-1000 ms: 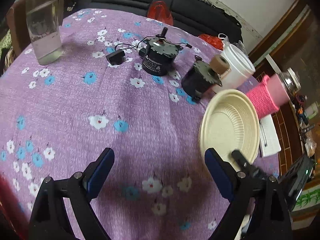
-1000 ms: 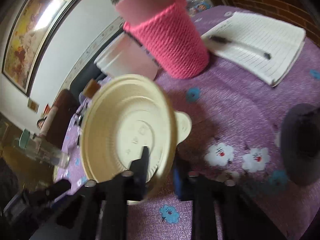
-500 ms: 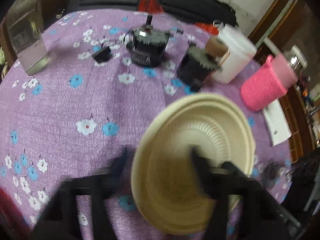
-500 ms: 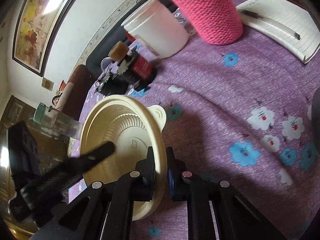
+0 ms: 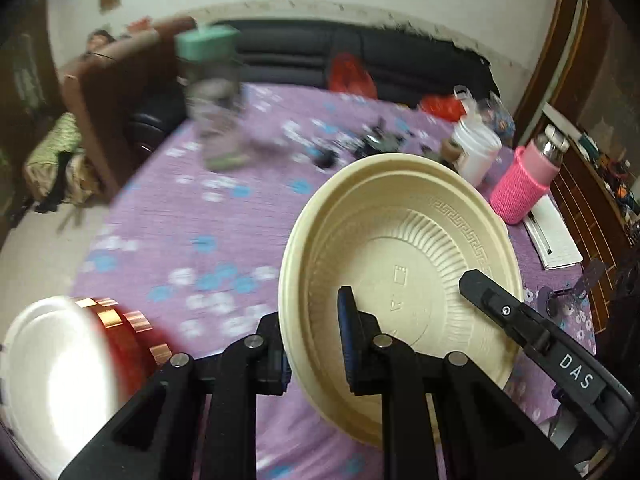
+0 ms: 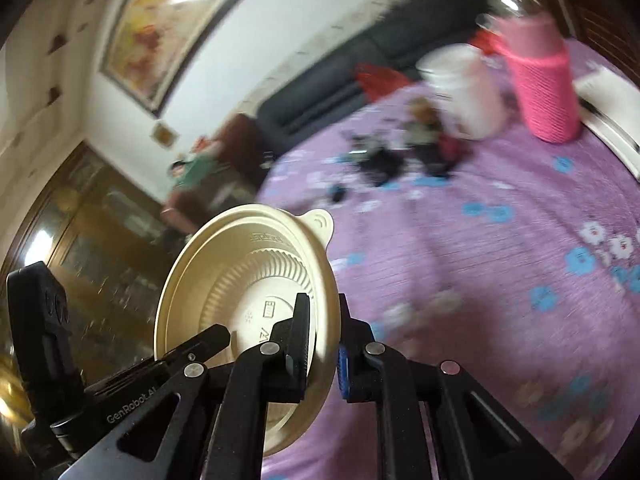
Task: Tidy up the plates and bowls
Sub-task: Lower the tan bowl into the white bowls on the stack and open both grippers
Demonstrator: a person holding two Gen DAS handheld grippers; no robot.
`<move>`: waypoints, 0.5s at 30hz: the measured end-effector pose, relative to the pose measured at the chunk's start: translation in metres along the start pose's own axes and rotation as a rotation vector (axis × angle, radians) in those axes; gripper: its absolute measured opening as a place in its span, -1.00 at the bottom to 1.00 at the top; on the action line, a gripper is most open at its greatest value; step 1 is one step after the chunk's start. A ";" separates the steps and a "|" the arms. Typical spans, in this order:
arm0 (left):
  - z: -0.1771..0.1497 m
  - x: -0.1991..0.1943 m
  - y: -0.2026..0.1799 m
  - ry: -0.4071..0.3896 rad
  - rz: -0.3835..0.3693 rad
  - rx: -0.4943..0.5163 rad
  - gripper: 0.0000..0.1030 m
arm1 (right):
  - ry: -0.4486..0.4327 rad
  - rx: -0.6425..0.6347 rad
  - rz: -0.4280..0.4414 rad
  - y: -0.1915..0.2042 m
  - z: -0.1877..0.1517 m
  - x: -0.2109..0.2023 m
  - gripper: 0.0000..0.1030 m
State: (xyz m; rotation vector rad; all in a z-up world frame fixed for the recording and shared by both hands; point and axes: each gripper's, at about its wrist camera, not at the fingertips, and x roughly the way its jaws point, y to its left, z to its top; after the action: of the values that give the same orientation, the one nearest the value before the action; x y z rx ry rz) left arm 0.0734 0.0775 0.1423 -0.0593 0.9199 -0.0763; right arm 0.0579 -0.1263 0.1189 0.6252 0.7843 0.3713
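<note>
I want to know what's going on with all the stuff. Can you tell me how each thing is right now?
Cream plate: lifted off the table, tilted on edge, pinched at its rim by both grippers.
Left gripper: shut on the plate's rim.
Right gripper: shut on the plate's rim.
Pink knitted bottle: upright, capped.
White cup: upright.
Clear bottle: upright, green lid on, blurred.
Notebook: lying flat.

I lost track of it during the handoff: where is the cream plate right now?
The cream plate is in the air above the purple tablecloth, tilted on edge, pinched at its rim by both the left gripper and the right gripper.
</note>
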 end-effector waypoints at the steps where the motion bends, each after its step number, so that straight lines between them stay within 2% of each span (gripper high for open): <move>1: -0.004 -0.012 0.010 -0.016 0.017 -0.007 -0.66 | -0.002 -0.031 0.016 0.018 -0.007 -0.002 -0.73; 6: -0.028 -0.066 0.070 -0.075 0.064 -0.066 -0.65 | 0.047 -0.111 0.094 0.086 -0.034 0.006 -0.73; 9: -0.043 -0.089 0.102 -0.106 0.113 -0.095 -0.65 | 0.068 -0.179 0.106 0.124 -0.049 0.014 -0.73; 15: -0.064 -0.101 0.160 -0.126 0.241 -0.137 -0.48 | 0.130 -0.276 0.118 0.184 -0.086 0.047 -0.72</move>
State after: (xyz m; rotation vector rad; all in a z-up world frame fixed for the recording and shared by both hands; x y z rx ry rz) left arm -0.0318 0.2449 0.1703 -0.0787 0.7996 0.2123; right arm 0.0099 0.0710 0.1659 0.3916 0.8050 0.6215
